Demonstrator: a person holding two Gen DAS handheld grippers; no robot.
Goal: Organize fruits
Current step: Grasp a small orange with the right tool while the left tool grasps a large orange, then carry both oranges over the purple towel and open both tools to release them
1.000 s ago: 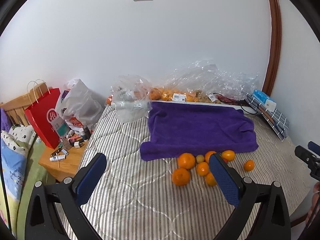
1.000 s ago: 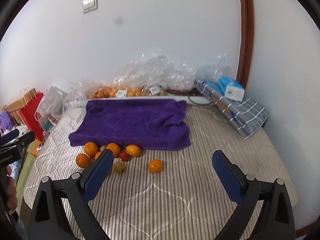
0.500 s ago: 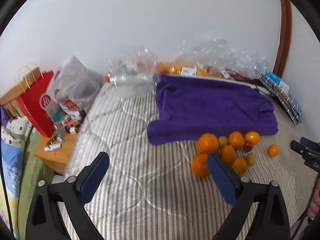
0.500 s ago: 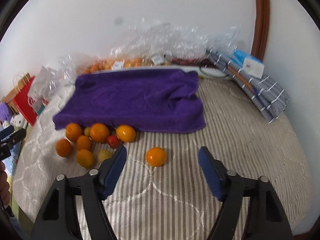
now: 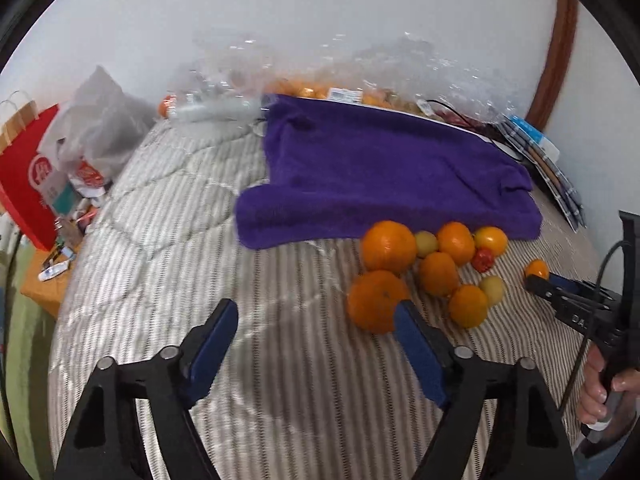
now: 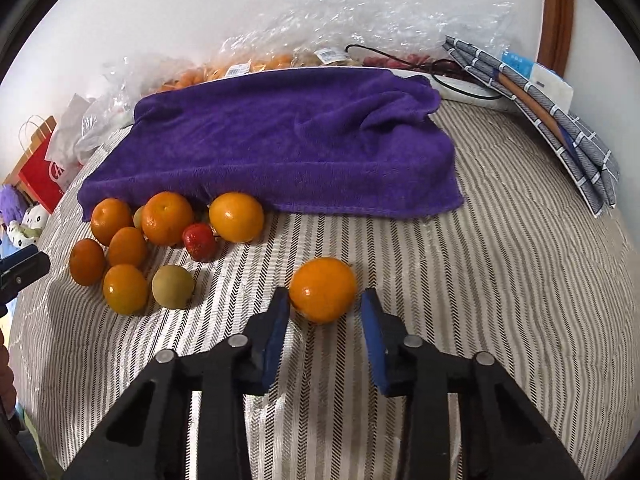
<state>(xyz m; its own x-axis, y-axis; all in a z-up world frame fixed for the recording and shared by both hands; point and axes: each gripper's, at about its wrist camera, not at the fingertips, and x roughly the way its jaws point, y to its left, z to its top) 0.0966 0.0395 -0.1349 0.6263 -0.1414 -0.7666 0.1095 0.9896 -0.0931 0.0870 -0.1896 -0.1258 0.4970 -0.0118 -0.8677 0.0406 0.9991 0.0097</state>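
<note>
The right gripper [image 6: 323,308] points down at a lone orange [image 6: 322,289] lying on the bed [image 6: 500,280], apart from the other fruit. The orange sits between the two blue pads [image 6: 276,330] near their tips. The jaws have just been closing around it; a narrow gap shows on each side, so the pads do not yet press on the fruit.

The left gripper [image 5: 314,344] hovers over bare bedding with nothing between its fingers. Its jaws have just been narrowing yet stand apart. The right-hand fingertip overlaps the nearest large orange [image 5: 374,300] of the fruit cluster [image 6: 160,244]; contact cannot be confirmed.

Count, from the right wrist view: the cluster holds six orange citrus fruits, one small red fruit [image 6: 199,242] and two yellow-green fruits, one in front [image 6: 173,286] and one half hidden behind the citrus. With the lone orange that makes ten loose pieces. More orange fruit lies inside clear plastic bags [image 6: 360,16] against the wall.

The citrus is round with glossy, dimpled peel. The red fruit is smooth and shiny. The bed cover is quilted fabric with thin dark herringbone stripes on pale ground. One purple towel [image 6: 280,144], plush and rumpled, lies spread just behind the cluster, its front hem touching the rearmost fruits. A folded grey checked cloth [image 6: 560,136] rests at the right edge.
</note>
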